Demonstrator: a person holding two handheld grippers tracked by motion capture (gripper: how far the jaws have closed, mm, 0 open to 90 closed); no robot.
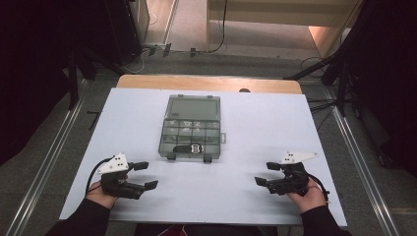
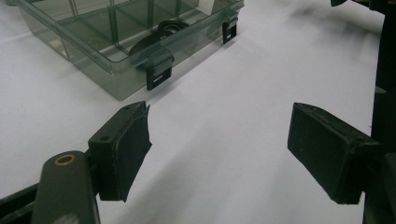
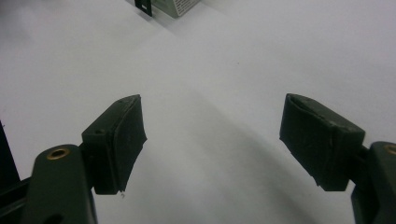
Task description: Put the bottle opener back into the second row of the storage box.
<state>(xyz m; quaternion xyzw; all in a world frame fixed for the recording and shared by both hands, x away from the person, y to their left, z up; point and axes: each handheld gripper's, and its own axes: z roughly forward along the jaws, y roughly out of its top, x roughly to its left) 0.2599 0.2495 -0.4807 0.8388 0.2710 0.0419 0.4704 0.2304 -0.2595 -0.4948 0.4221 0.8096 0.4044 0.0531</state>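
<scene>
White board covers the table (image 1: 255, 128), which stands on a grey floor with dark equipment and stands along both sides. On that board, the smoky clear compartment box (image 1: 191, 129) lies open, its lid folded flat away from the person and its divided tray toward them. Two black latches hang off the near edge of the tray, and a dark round object sits in one of the near compartments, though its kind is too small to make out.

The left gripper (image 1: 145, 175) is low over the board near the person's edge, jaws spread wide with nothing between them. From this claw the box lies ahead and off to its right, close by; in the left gripper view the box (image 2: 126, 42) shows just beyond the left jaw pad, one latch nearest of all. The right gripper (image 1: 268, 174) mirrors it on the other side, also spread wide and empty, and from this claw the box lies ahead and to its left, farther off; in the right gripper view a corner of the box (image 3: 180, 7) sits at the top edge, well apart from the jaws.

The tray's long axis runs across the table, side to side, parallel to the line between the two claws, while tray plus lid together stretch away from the person. My judgement is that the left claw is the nearer one and would reach the near latches or the front compartments first.
</scene>
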